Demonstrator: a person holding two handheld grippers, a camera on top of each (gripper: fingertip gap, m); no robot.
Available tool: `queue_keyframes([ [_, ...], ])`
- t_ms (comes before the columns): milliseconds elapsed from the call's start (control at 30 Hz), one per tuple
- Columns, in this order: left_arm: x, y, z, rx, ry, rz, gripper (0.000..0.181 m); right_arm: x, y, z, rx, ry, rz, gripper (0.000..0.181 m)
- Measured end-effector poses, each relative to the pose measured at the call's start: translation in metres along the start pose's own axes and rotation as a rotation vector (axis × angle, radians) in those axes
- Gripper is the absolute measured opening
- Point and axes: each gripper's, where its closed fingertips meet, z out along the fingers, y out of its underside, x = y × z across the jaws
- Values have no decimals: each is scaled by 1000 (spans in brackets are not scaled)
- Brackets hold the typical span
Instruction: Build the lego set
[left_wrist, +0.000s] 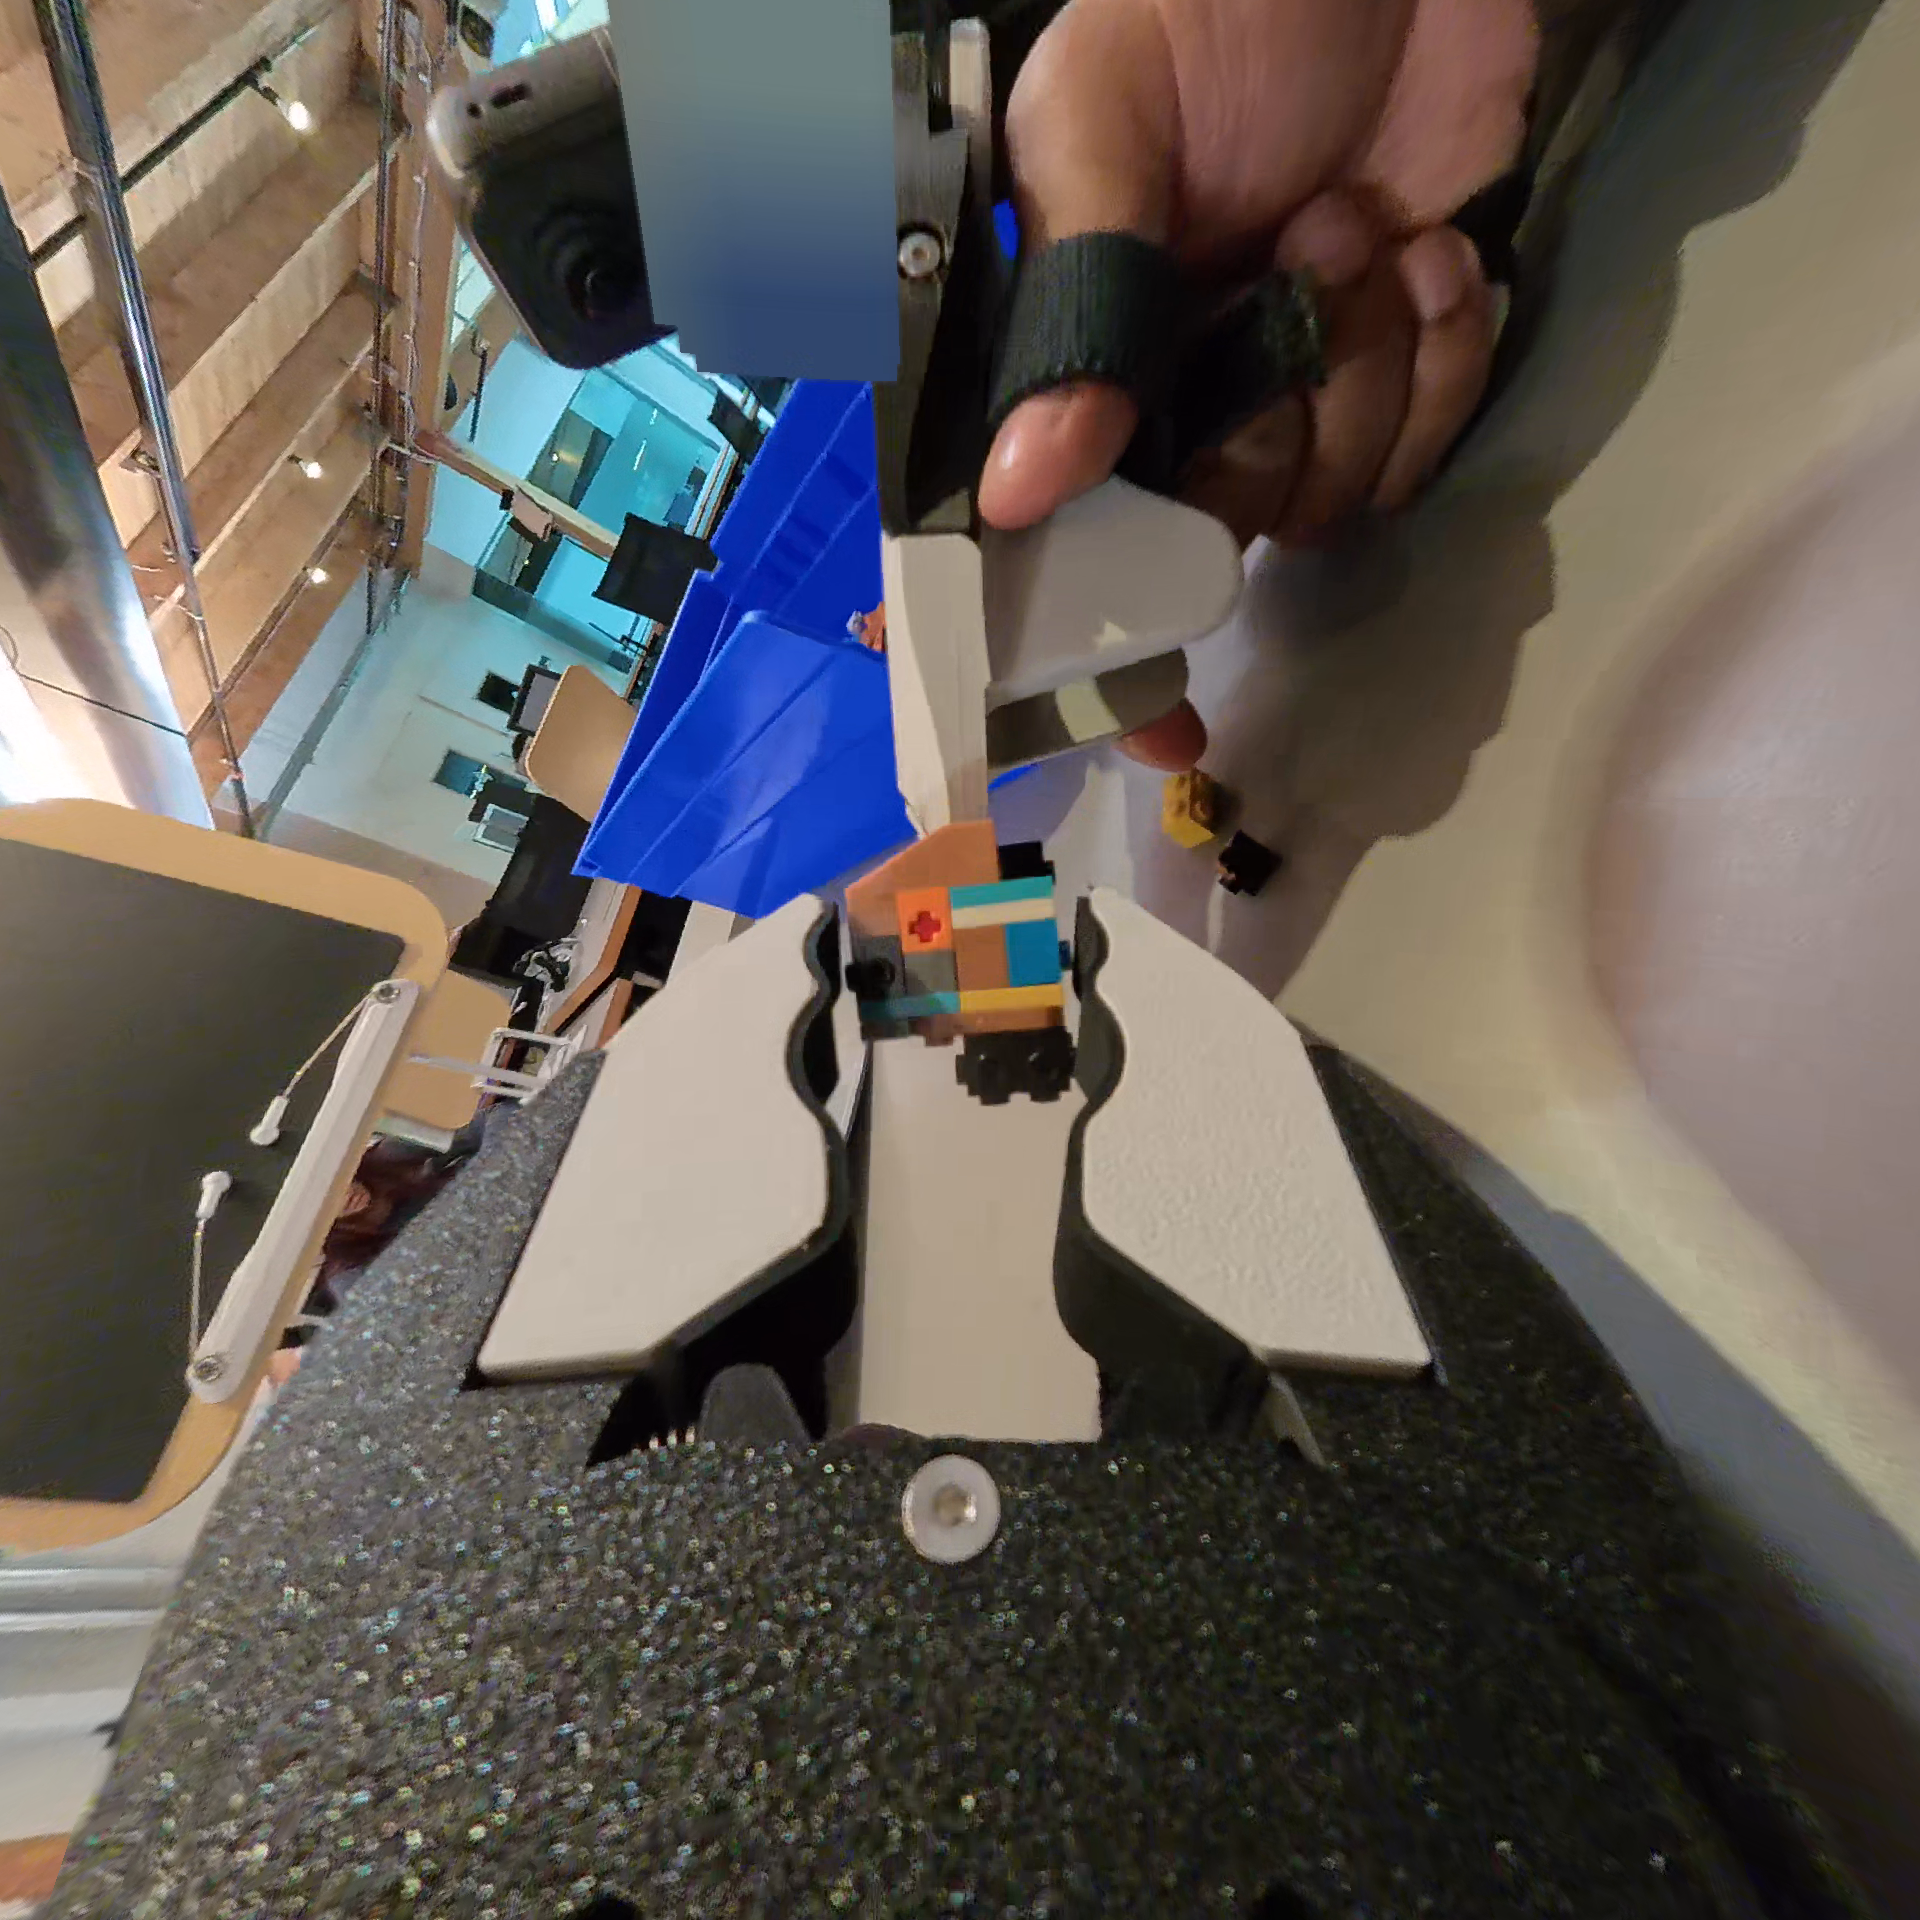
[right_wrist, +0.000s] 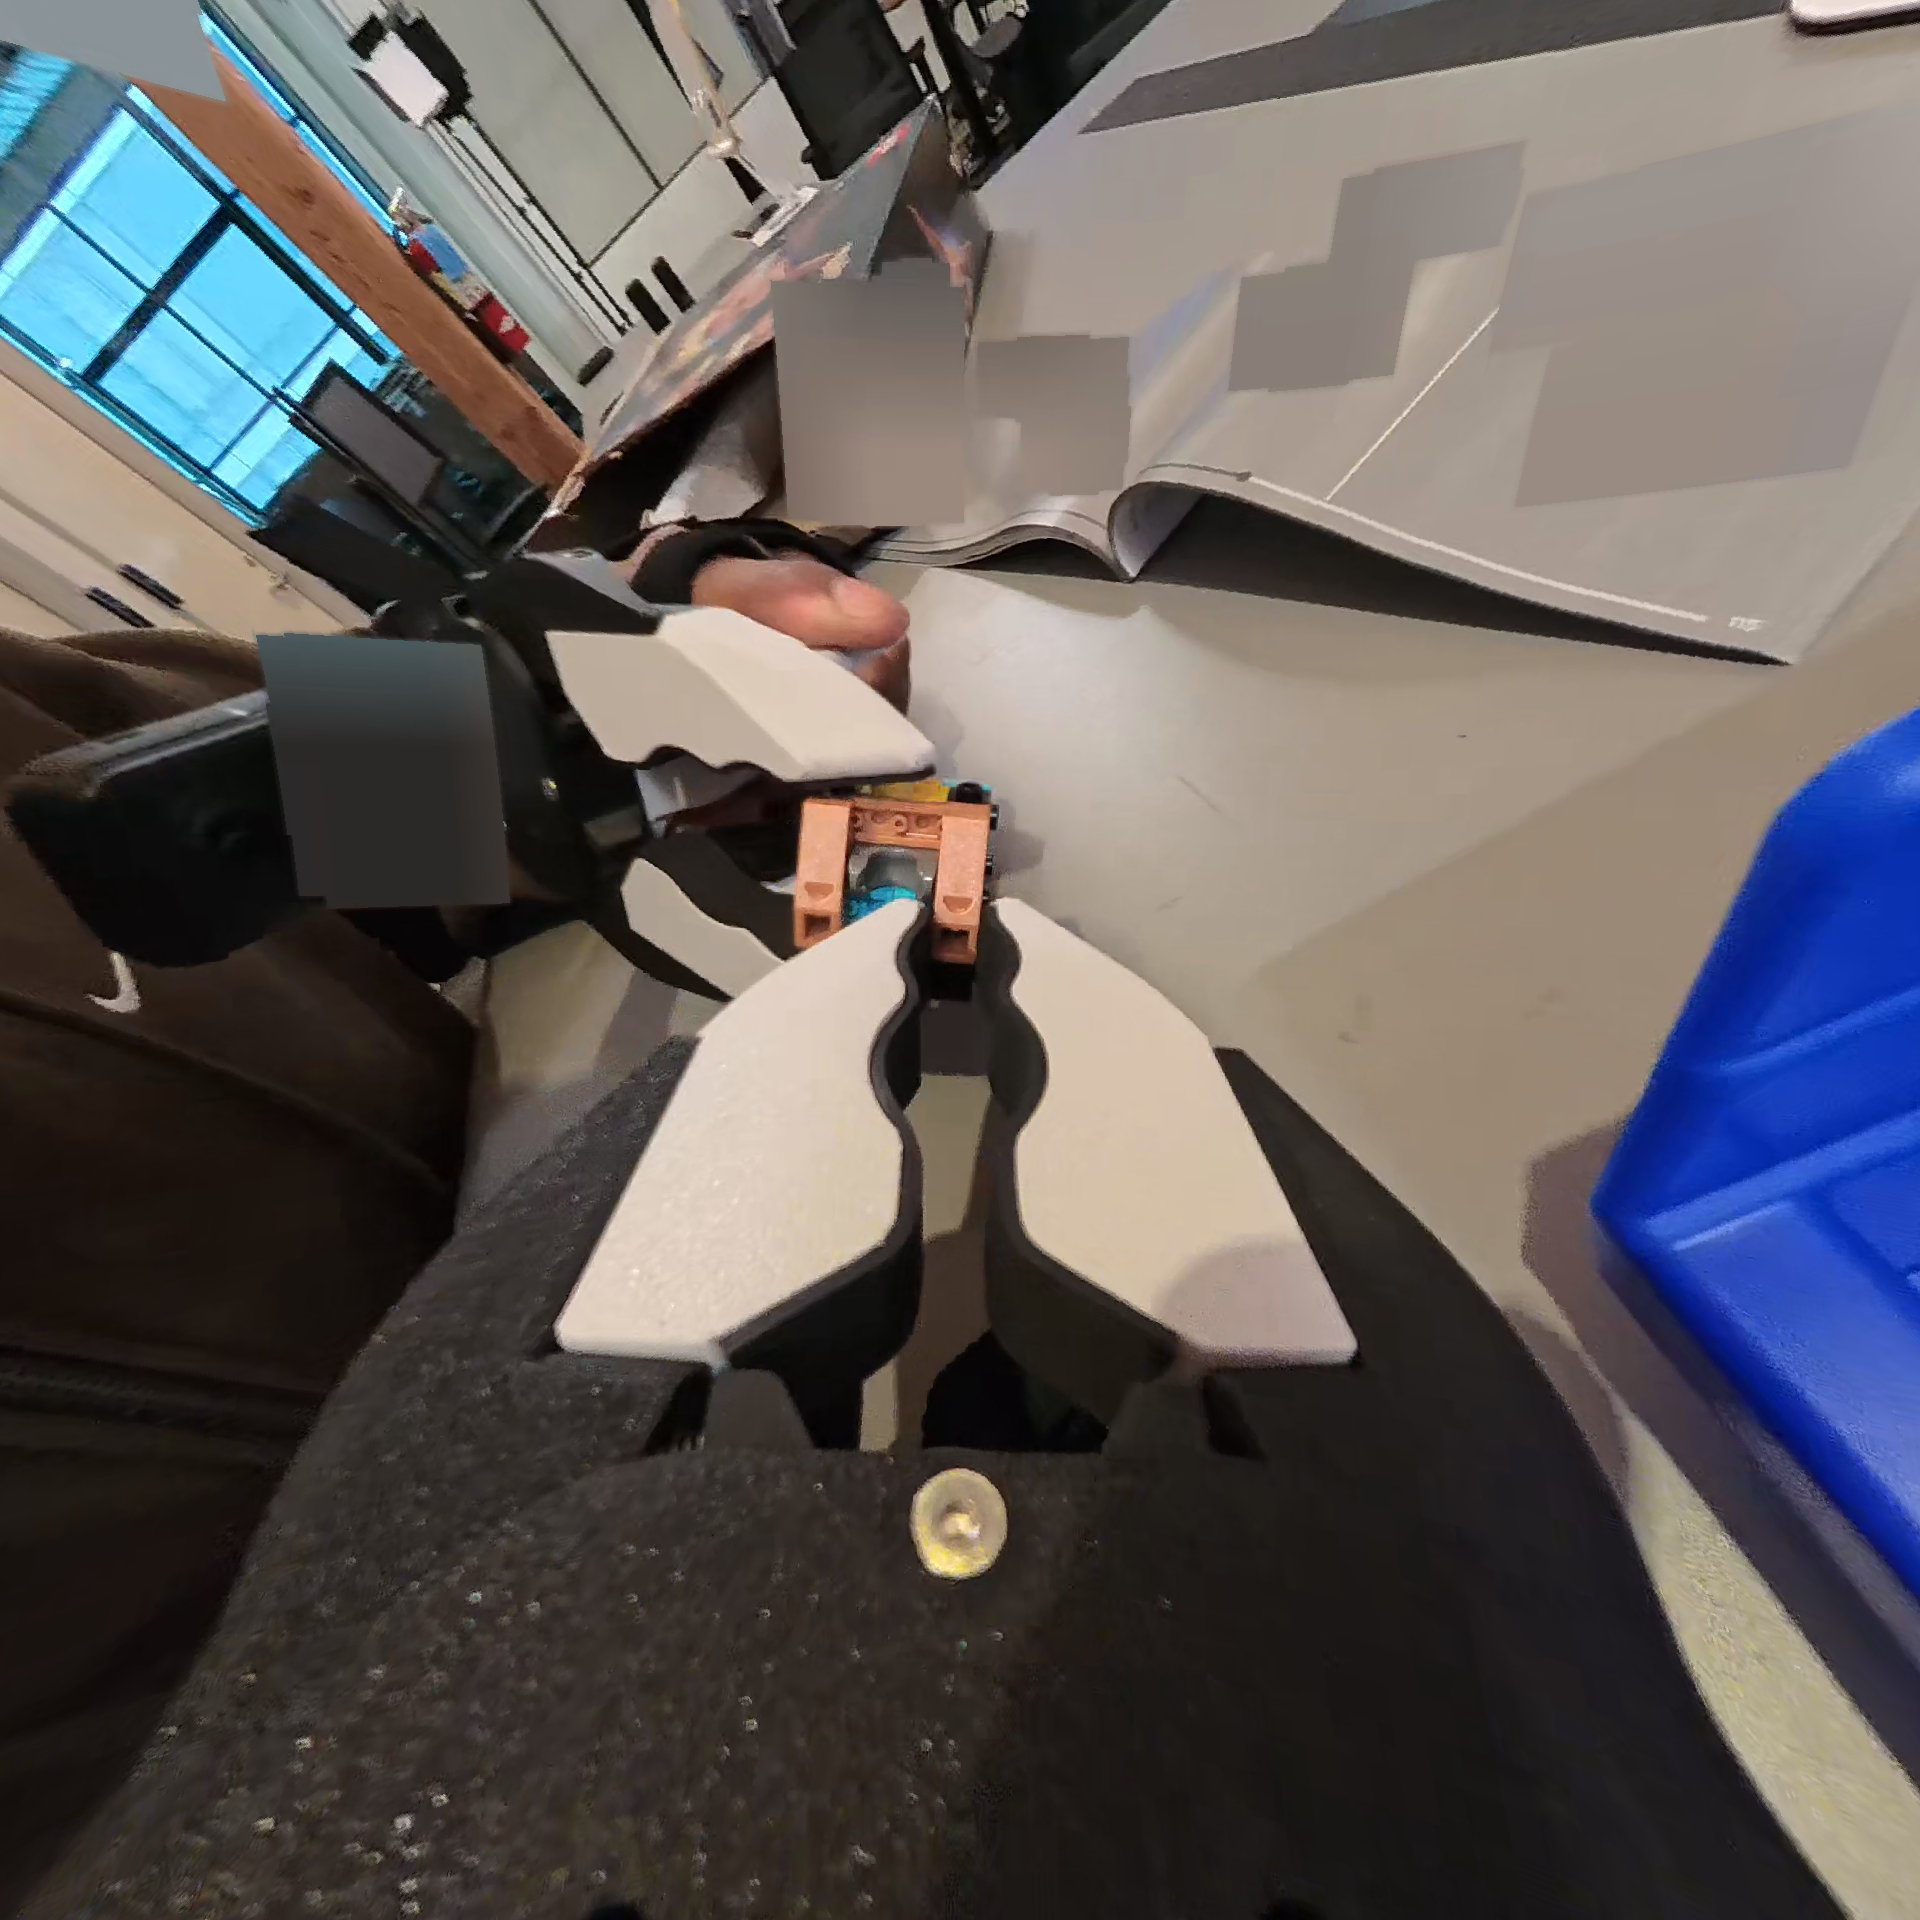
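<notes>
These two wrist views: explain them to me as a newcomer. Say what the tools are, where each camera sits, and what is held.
No robot here: a person holds a hand-held gripper in each hand, each with a camera looking along its two white fingers. The left wrist view shows the left hand-held gripper shut on a small lego model. The right wrist view shows the right hand-held gripper pinching a brown leg of that same lego model, so both hold it. On the pale table lie an open booklet, a blue bin and loose yellow and black bricks.
</notes>
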Motion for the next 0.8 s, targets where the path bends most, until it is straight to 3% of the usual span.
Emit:
queue_keyframes([
  [300,2,13,6,-125,-20,80,42,0,2,2,-12,82,-99,8],
  [500,-1,5,1,-44,-19,48,41,-11,-2,-1,-1,2,-82,8],
  [733,0,4,-4,41,24,-50,41,-23,-16,-11,74,-198,72,8],
  [800,-6,6,-6,54,4,-80,41,-15,-17,-14,60,-151,51,8],
])
